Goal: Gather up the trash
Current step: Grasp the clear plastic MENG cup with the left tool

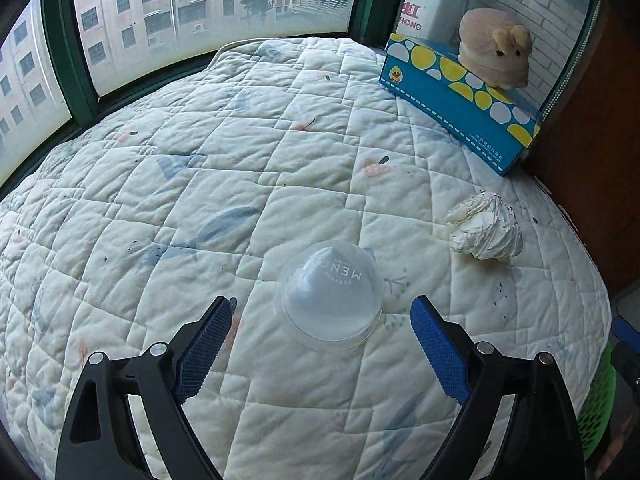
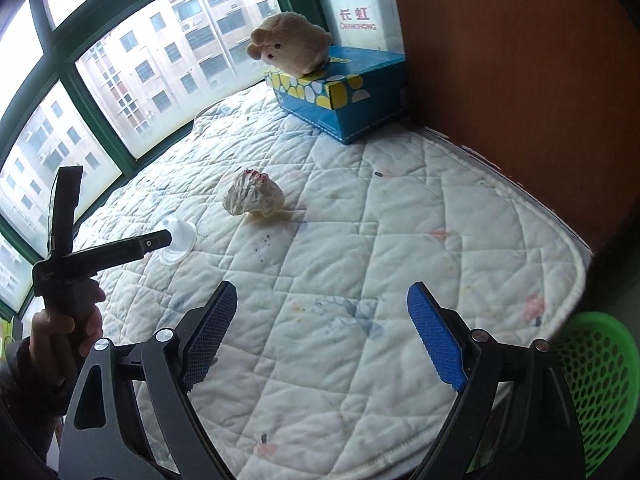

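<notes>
Left gripper [image 1: 322, 316] held with jaws wide apart, nothing clamped. Clear plastic dome lid [image 1: 329, 294] seen lying mouth-down on quilted mat [image 1: 200, 184], just ahead of the two blue pads [image 1: 438, 350] and in line with gap, not touched. Crumpled paper ball [image 1: 486, 227] placed further out, to right of lid, apart from it.

Right gripper [image 2: 322, 316] also spread open and empty, above bare mat. Paper ball seen well ahead, slightly left. Green basket [image 2: 600, 384] seen at lower right, beside mat edge.
</notes>
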`<state>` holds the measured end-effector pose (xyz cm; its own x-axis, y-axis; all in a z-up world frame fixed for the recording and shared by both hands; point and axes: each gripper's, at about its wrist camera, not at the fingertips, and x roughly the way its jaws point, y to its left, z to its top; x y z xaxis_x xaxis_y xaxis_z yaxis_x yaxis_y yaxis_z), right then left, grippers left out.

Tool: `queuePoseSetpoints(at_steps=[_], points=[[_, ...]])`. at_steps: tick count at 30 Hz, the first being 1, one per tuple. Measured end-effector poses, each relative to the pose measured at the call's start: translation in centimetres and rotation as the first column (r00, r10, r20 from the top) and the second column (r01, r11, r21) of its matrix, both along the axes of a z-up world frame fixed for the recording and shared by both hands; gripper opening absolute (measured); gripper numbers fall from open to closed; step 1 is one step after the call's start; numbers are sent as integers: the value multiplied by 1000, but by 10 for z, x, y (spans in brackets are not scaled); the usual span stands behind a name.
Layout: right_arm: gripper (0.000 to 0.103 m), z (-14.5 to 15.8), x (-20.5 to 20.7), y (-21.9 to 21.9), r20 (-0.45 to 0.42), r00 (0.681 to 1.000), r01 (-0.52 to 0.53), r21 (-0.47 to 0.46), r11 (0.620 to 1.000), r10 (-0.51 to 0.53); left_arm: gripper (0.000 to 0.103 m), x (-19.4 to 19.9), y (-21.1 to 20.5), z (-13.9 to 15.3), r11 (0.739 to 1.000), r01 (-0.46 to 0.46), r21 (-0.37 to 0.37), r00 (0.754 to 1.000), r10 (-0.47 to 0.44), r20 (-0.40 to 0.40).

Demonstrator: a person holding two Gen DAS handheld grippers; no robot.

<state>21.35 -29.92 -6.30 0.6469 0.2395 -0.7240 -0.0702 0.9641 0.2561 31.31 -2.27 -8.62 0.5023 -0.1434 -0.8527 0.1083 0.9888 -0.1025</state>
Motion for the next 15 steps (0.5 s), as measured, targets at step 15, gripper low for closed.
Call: queuePoseSetpoints(at_steps=[15], points=[[86, -8, 87, 55, -10, 996, -87, -24, 996, 87, 68, 16, 11, -21, 994, 31, -107, 999, -34, -22]])
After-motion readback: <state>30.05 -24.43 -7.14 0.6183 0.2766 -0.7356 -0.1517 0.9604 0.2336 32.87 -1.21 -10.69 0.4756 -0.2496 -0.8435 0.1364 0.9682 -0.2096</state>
